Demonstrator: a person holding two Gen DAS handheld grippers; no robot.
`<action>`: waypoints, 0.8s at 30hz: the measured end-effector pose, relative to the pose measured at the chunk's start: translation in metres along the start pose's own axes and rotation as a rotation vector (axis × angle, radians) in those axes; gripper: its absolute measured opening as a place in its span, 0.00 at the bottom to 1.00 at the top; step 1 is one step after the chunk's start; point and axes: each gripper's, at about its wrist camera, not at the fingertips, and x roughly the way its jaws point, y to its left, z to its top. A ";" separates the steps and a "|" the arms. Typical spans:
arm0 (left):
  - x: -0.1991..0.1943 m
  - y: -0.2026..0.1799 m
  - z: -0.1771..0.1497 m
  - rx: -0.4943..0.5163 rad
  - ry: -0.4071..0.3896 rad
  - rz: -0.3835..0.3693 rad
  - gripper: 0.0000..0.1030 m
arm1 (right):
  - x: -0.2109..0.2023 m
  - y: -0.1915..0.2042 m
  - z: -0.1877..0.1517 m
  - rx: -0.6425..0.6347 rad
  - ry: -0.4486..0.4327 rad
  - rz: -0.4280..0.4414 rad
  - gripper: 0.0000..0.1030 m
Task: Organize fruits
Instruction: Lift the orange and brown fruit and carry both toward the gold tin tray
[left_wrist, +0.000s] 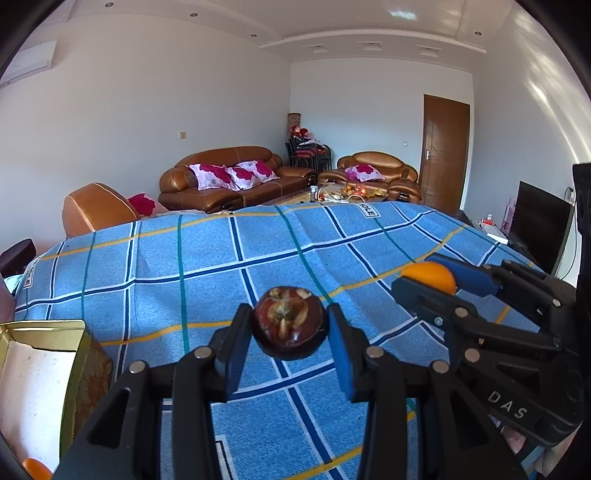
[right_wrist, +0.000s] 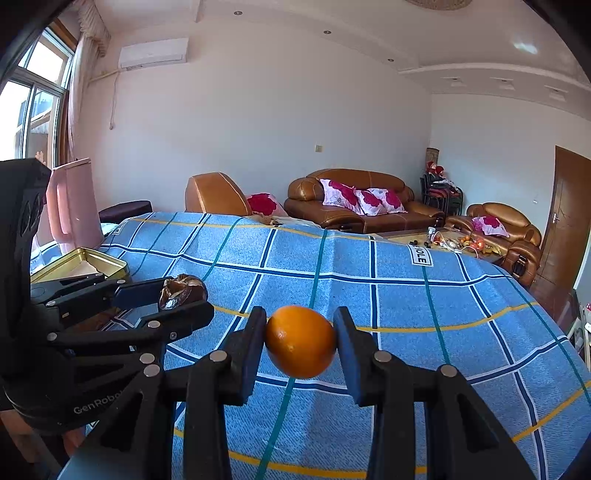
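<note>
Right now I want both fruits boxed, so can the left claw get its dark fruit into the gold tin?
Probably yes. The left claw grips the dark fruit, and the open gold tin sits close on its left with nothing between them. The right claw, holding the orange, is on the other side.

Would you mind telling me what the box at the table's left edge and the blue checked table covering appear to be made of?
The box looks like thin sheet metal with a shiny gold finish: its rim is narrow, rolled and reflective. Its outer side seems printed or worn, which is hard to tell. The table covering appears to be woven cloth, matte, with visible weave texture, creases and a sewn-in label.
</note>
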 end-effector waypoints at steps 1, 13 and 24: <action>-0.001 0.001 0.000 -0.002 -0.003 0.003 0.41 | -0.001 0.000 0.000 -0.001 -0.002 -0.001 0.39; -0.021 -0.002 -0.006 0.009 -0.064 0.049 0.41 | -0.010 0.006 -0.002 -0.032 -0.040 -0.024 0.39; -0.031 -0.003 -0.009 0.032 -0.088 0.076 0.41 | -0.017 0.018 -0.002 -0.091 -0.076 -0.054 0.39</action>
